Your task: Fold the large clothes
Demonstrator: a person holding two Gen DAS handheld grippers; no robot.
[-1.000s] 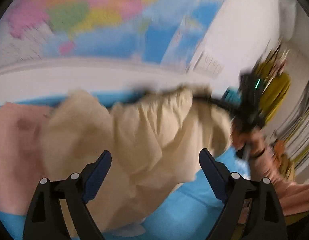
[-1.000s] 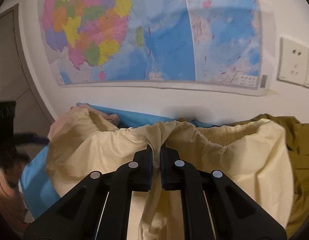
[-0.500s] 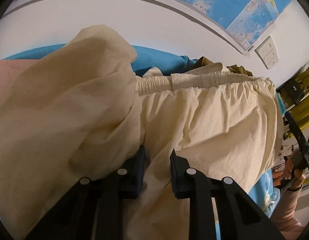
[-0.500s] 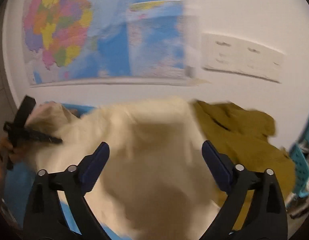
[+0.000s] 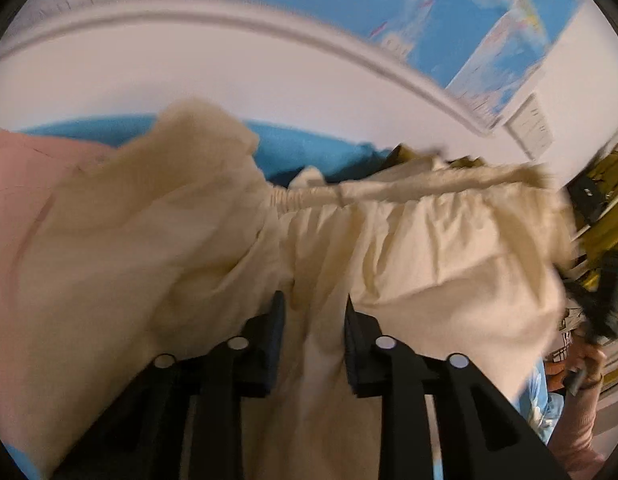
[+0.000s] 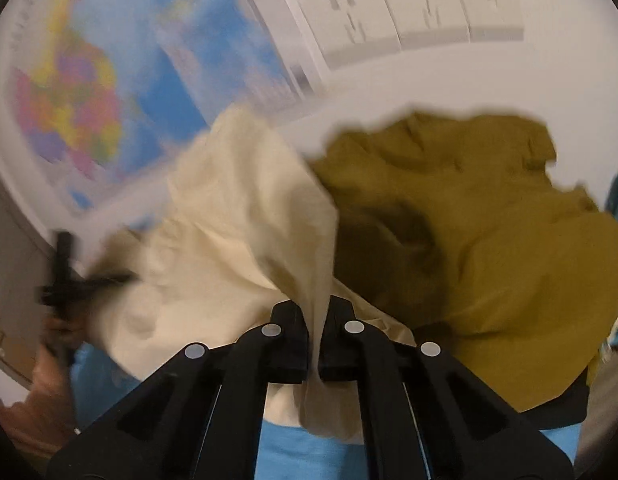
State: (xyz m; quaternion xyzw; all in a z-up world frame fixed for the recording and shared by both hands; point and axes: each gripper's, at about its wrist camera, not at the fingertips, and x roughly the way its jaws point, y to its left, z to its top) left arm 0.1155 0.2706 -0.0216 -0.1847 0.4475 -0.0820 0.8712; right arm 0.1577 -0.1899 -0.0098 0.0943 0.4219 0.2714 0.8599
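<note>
Blue surface (image 5: 309,148), cream garment (image 5: 409,248), olive garment (image 6: 489,248)

Blurred wall map (image 6: 81,92), white wall sockets (image 6: 409,16), blue table cover (image 5: 309,152)

Cream trousers (image 5: 409,248) with a gathered elastic waistband lie crumpled on blue cloth (image 5: 309,152), one fold lifted.

Left tool (image 5: 315,334): matte black two-finger frame, dark blue pads, round silver rivets on each finger. Right tool (image 6: 317,338): same black frame, silver rivets, triangular cutouts in arms. Person's sleeve (image 5: 577,436) pink, long, ribbed cuff.
</note>
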